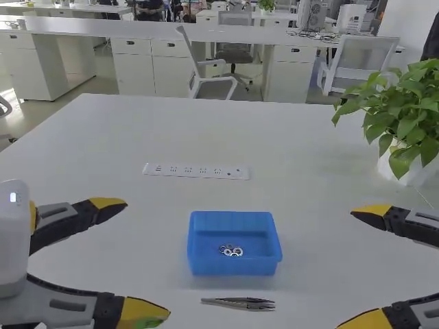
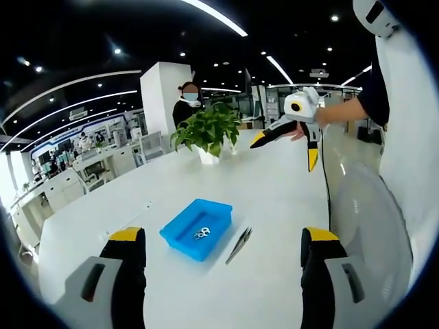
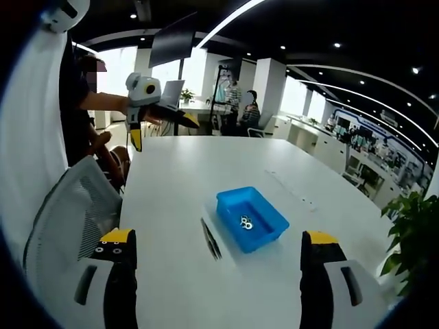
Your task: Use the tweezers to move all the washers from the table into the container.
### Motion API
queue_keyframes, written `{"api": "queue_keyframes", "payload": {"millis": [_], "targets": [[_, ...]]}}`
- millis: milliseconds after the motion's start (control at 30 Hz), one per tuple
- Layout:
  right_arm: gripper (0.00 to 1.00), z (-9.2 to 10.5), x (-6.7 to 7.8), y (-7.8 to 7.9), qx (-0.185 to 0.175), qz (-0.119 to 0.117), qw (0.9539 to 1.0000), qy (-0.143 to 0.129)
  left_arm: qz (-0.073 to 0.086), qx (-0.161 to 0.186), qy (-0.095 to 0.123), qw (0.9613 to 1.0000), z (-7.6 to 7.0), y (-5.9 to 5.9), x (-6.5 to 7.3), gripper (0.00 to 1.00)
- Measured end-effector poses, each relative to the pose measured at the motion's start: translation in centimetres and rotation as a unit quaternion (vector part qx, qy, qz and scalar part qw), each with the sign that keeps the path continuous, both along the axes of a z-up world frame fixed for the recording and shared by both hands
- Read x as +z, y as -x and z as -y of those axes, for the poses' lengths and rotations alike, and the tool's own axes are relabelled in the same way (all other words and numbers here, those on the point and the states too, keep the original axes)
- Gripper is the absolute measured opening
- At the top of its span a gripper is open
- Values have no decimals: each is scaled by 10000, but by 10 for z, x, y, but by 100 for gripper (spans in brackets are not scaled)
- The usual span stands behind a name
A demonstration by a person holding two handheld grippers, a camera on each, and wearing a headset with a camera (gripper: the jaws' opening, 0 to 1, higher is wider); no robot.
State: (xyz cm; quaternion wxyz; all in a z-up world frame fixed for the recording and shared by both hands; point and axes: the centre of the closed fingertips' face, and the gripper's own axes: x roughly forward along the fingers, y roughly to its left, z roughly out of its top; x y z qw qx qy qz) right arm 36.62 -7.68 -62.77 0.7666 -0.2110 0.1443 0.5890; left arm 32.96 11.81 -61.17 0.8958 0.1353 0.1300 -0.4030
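A wide white worktop (image 1: 103,130) in an open office, seen from above. A shallow blue plastic container (image 1: 232,216), rectangular, sits in the middle of the worktop towards its near edge, and a few small metal washers (image 1: 231,251) lie clustered on its floor. Slim metal tweezers (image 1: 239,301) lie flat on the worktop just beside the container, between it and the near edge. Their long axis runs left to right, parallel to that edge; which end carries the tips is too fine to tell. The left gripper (image 1: 129,258) is at the near left corner and the right gripper (image 1: 367,266) at the near right corner. On both, the black, yellow-tipped fingers (image 1: 103,204) are spread wide apart and hold nothing. The tweezers lie between the two grippers, inward of each, and look slightly nearer the left one. With the washers inside the container, the task appears largely done. A white power strip (image 1: 196,171) lies beyond the container, and a green potted plant (image 1: 405,116) stands at the right edge. The marks on the strip are too small to read, and no other writing is legible.
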Motion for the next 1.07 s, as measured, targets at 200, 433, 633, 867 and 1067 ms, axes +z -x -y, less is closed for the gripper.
{"api": "queue_keyframes", "payload": {"millis": [200,433,633,867,1067], "targets": [[100,0,0,1,0,-1,10000,-13,-79,-8,-59,10000,1,3,-5,99],[100,3,-2,1,-30,-43,10000,-21,-104,-1,-101,9999,1,4,-6,99],[99,2,-7,3,-2,-126,9999,13,-159,-5,-168,9997,0,4,-10,99],[99,0,-7,4,10,-147,9999,-4,-139,-5,-166,9998,1,3,-9,99],[99,1,-7,4,-8,-173,9998,5,-156,8,-165,9997,0,2,-11,99]]}}
